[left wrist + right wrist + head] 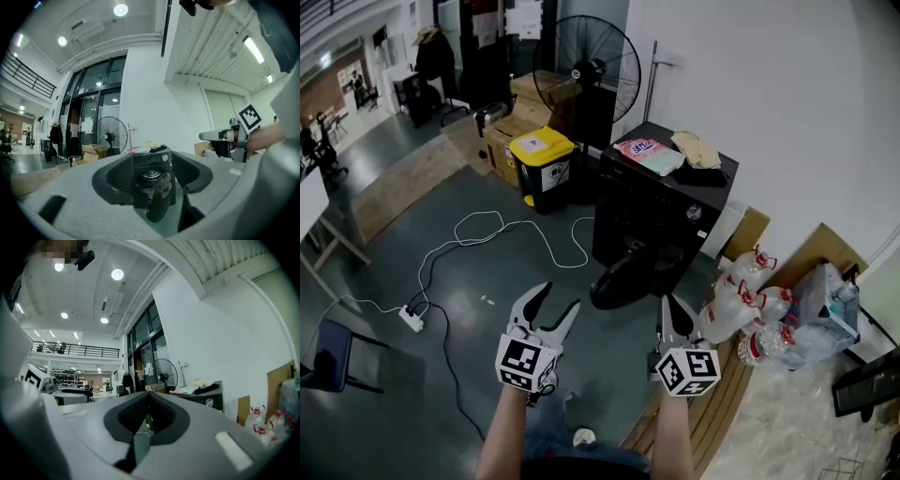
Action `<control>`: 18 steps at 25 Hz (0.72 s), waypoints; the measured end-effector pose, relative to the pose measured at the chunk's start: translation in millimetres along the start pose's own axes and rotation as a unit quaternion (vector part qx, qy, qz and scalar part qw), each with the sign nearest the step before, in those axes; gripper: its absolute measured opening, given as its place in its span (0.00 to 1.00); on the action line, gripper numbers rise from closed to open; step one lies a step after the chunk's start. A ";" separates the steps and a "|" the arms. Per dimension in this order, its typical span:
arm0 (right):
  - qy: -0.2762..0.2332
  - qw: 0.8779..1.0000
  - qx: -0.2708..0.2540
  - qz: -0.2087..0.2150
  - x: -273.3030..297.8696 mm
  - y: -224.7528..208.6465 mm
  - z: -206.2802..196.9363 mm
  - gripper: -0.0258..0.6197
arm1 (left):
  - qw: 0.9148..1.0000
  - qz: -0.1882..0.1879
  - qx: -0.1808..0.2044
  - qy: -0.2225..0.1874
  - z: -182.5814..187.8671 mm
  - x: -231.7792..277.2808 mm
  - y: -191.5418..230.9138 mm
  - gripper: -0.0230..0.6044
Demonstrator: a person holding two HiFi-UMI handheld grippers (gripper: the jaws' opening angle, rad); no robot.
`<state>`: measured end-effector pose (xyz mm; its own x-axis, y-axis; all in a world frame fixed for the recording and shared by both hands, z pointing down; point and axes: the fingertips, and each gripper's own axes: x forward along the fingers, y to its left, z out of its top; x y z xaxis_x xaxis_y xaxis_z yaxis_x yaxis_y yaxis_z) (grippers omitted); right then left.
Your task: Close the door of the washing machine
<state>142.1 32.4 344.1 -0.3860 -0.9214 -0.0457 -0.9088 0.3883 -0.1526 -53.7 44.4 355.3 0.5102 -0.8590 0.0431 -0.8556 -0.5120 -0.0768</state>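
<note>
1. Grey floor [394,244] spreads wide to the left of the scene, while a white wall [769,112] closes off the right side.
2. Against that wall stands the dark washing machine [666,202], with a pink packet [645,153] and a folded cloth [696,148] lying on its top.
3. Its round door [623,279] hangs open, swung out from the front towards the person, its lower edge close to the floor.
4. The left gripper [558,298] is held level ahead of the person with its jaws spread wide and nothing between them. Its own view looks through the gap straight at the machine's front and the edge of the open door.
5. The right gripper [677,305] sits beside it, nearer the wall, with its jaws closed together on nothing; only a thin slit shows between the pads.
6. Both grippers are short of the door, and the strip of floor between them and it is bare.
7. On the wall side, a cluster of plastic bottles [745,295] with red caps crowds the machine's near corner, so room is tight there.
8. On the far side, a yellow bin [544,167] stands near the machine's corner, and a big standing fan [586,75] rises behind it.
9. A white cable [487,225] loops over the floor left of the machine and runs to a power strip [412,319], well apart from the door.
10. A dark chair [328,356] sits at the left edge, clear of both arms.
</note>
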 end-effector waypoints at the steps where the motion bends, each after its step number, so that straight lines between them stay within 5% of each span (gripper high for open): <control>1: -0.002 1.000 -0.001 -0.001 8.4 -1.8 -0.5 0.06 | 1.000 -0.001 0.001 -0.001 -1.5 6.3 6.8 0.42; 6: -0.005 1.000 -0.012 -0.011 60.9 -11.0 -12.9 0.06 | 1.000 -0.008 0.007 -0.007 -18.1 47.9 52.1 0.42; 11: 0.001 0.999 -0.017 -0.035 155.4 -16.2 -42.6 0.06 | 1.000 -0.017 0.004 -0.012 -44.3 115.9 146.5 0.42; 18: 0.003 0.996 0.002 -0.088 326.5 0.1 -81.2 0.06 | 0.995 -0.098 0.002 0.006 -58.3 223.3 284.5 0.42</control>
<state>3.2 -267.0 409.4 -0.2215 -0.9751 -0.0112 -0.9620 0.2204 -0.1610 -188.3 -293.3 401.2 0.6663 -0.7425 0.0693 -0.7391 -0.6699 -0.0705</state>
